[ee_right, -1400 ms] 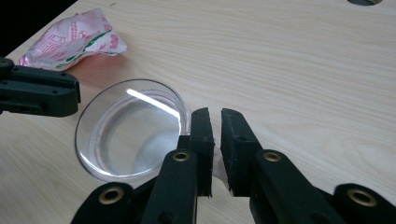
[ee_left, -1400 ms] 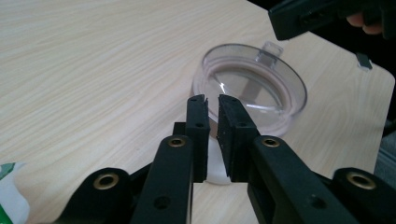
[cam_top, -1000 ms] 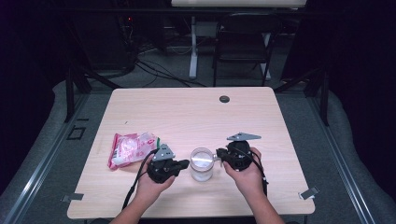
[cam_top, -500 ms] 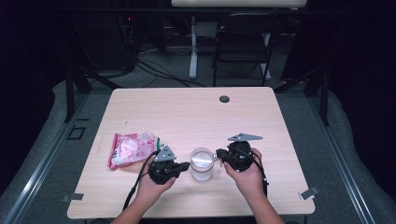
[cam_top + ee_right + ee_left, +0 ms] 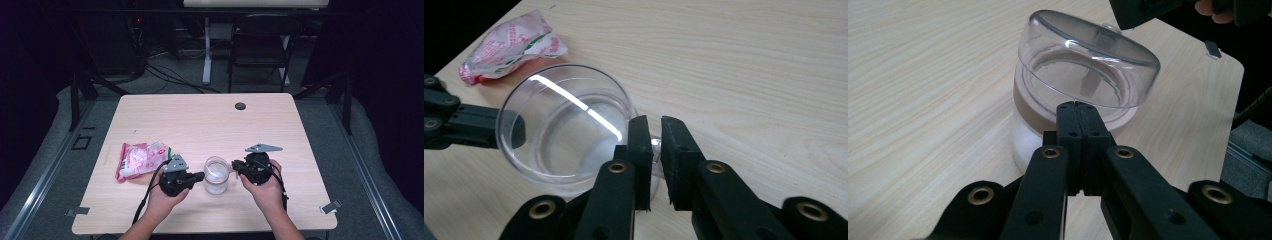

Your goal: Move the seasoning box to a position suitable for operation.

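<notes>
Standing upright near front edge of bench [image 5: 280, 120], midway along it: clear cup [image 5: 216, 175]. Left gripper [image 5: 1079, 117] jaws fully shut, tips at cup's side. Right gripper [image 5: 653, 135] jaws slightly apart, just been opening, cup handle between them. Pink packet [image 5: 140, 159] left of cup

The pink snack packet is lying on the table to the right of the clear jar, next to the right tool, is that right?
Not quite. The pink snack packet lies on the table to the left of the clear jar, next to the left tool. The high view shows it.
</notes>
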`<state>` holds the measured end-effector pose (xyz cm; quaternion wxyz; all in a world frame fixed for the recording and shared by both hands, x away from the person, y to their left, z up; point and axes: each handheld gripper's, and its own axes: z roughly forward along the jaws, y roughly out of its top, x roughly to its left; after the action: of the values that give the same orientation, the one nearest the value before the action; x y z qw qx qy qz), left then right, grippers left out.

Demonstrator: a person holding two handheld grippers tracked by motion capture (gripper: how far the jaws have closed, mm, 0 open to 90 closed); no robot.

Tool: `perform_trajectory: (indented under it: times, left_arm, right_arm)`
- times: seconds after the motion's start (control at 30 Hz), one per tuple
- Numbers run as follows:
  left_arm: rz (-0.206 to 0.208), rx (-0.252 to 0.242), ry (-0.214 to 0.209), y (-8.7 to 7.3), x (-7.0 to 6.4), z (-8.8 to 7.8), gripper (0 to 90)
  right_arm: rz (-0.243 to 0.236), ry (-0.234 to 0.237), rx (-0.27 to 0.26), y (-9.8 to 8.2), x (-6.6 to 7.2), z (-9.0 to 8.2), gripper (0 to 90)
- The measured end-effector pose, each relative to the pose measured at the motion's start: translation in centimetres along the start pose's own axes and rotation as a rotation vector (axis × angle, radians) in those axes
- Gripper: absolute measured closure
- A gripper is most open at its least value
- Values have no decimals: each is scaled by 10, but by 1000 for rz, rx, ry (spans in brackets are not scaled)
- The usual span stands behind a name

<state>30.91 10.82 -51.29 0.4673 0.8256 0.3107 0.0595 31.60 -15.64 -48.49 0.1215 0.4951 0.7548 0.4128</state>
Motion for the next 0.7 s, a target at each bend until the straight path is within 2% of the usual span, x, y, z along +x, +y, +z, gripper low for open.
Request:
perform_trajectory:
  times: [0.2, 0.37, 0.5, 0.57, 0.7]
  left_arm:
    - [-3, -12, 8, 5, 0, -2, 900]
    - [0, -9, 10, 10, -1, -2, 894]
    - [-6, -11, 11, 13, -2, -2, 892]
    - [4, -7, 13, 15, -2, -3, 887]
    - [-5, -19, 11, 21, -2, -4, 868]
  right_arm:
    - [-36, 28, -16, -2, 6, -11, 781]
    - [-92, 60, -21, -4, 14, -18, 706]
    - [-99, 84, -29, -4, 18, -20, 665]
    - [-123, 90, -19, -4, 21, -21, 630]
    - [-179, 95, -17, -5, 27, -20, 572]
